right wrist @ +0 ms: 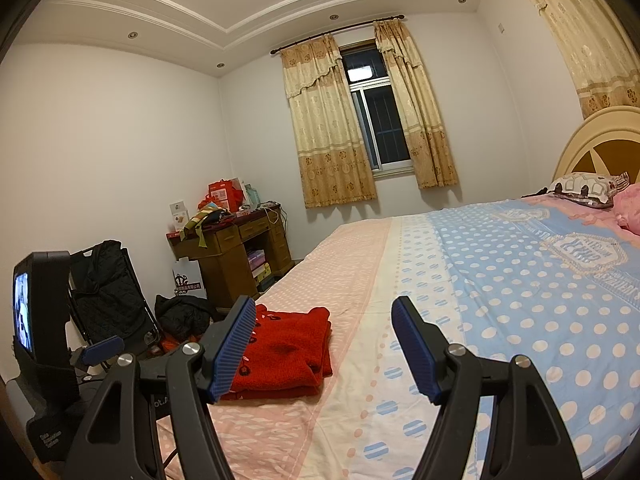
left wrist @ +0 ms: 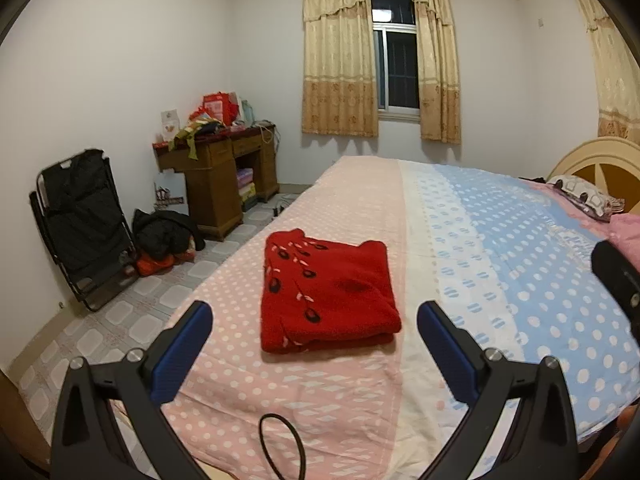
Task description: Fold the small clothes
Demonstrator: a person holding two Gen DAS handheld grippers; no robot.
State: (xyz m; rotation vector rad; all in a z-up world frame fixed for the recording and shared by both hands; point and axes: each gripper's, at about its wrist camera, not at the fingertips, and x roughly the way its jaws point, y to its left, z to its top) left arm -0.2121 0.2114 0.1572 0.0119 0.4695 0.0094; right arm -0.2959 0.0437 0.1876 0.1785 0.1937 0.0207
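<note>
A small red knitted garment [left wrist: 326, 292] with black and white flower marks lies folded into a thick rectangle on the pink dotted part of the bed sheet [left wrist: 352, 384]. My left gripper [left wrist: 316, 354] is open and empty, held just short of the garment's near edge, above the bed. In the right wrist view the same folded garment [right wrist: 288, 354] lies left of centre, partly behind my left blue finger [right wrist: 234, 350]. My right gripper [right wrist: 324, 350] is open and empty, to the right of the garment, above the sheet.
The bed has a pink, cream and blue dotted sheet, with pillows [right wrist: 584, 188] and a headboard [right wrist: 600, 140] at far right. A wooden desk [left wrist: 218, 176] with clutter, a black folding chair [left wrist: 84, 224] and dark clothes on the floor stand left. A black cable loop [left wrist: 282, 440] lies near.
</note>
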